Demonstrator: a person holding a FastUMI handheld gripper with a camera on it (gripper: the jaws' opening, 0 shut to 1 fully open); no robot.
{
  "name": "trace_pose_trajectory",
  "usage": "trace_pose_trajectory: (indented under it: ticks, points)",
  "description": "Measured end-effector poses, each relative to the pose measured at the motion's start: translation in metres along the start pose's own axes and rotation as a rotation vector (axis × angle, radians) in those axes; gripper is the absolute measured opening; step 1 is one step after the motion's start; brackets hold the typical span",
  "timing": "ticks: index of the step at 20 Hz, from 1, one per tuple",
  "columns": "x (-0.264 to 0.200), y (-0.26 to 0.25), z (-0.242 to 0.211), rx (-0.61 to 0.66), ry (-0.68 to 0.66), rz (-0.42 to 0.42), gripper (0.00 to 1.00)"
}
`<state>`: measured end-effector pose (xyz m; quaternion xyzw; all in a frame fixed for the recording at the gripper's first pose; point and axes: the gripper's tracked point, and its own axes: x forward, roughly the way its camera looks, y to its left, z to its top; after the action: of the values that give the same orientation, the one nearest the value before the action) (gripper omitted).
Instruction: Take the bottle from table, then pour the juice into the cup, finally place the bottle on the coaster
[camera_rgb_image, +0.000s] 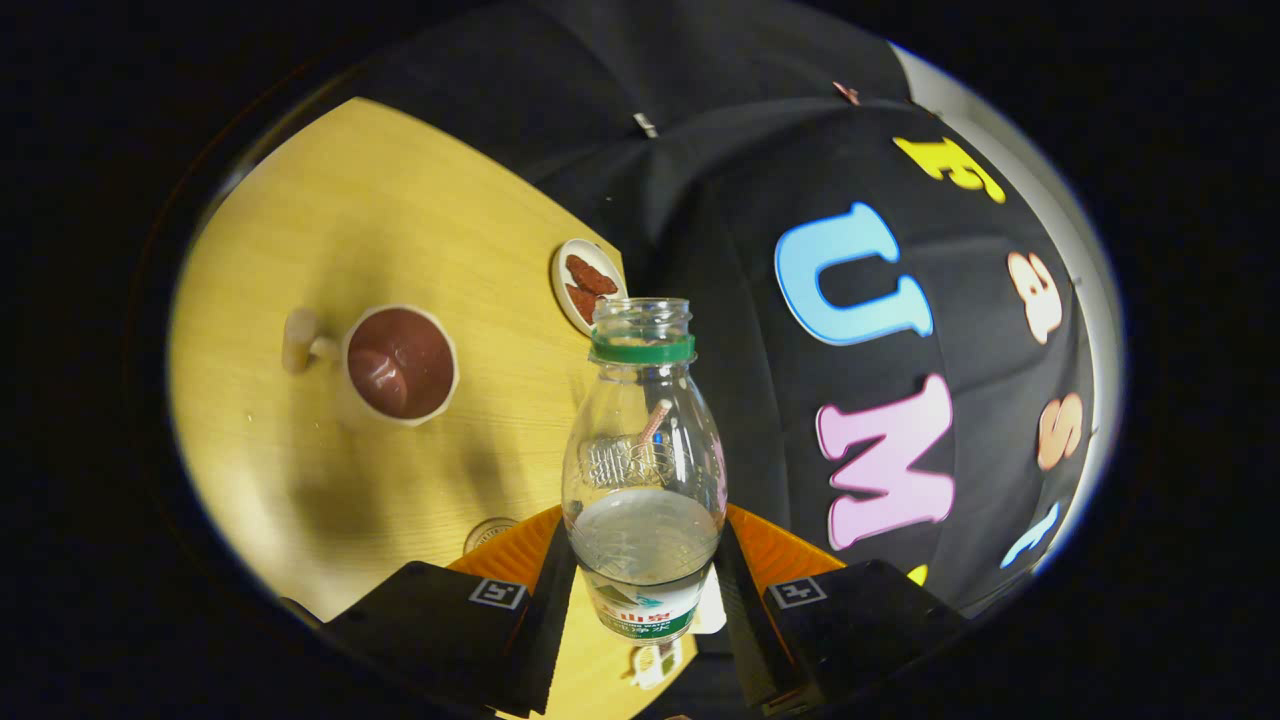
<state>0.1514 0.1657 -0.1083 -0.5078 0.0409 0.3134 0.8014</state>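
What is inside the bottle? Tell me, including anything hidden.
The uncapped bottle, clamped in the gripper, holds clear liquid in its lower part; above that it looks empty. Its label and the fingers cover its base.

Recording booth, black cloth wall (720, 200), wooden table (400, 220), snack dish (587, 280)

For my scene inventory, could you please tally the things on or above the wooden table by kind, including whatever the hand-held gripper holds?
Clear plastic bottles with a green neck ring, uncapped, part full, gripped between both fingers of the hand-held gripper: 1
Cream cups with a brown inside and a handle: 1
Small white dishes holding reddish-brown pieces: 1
Round coasters, partly hidden behind a finger: 1
Total: 4
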Motion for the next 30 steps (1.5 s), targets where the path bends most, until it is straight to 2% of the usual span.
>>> trace_pose_trajectory:
  ticks: [5,13,22,27,30]
  points:
    - [-0.007,-0.017,-0.008,0.367,-0.033,0.064,0.73]
    - [0.015,-0.009,-0.016,0.760,-0.198,0.151,0.73]
    - [0.063,0.014,-0.063,0.995,-0.237,0.153,0.73]
    - [0.079,0.022,-0.084,1.062,-0.197,0.128,0.73]
    - [0.077,0.022,-0.086,1.057,-0.208,0.109,0.73]
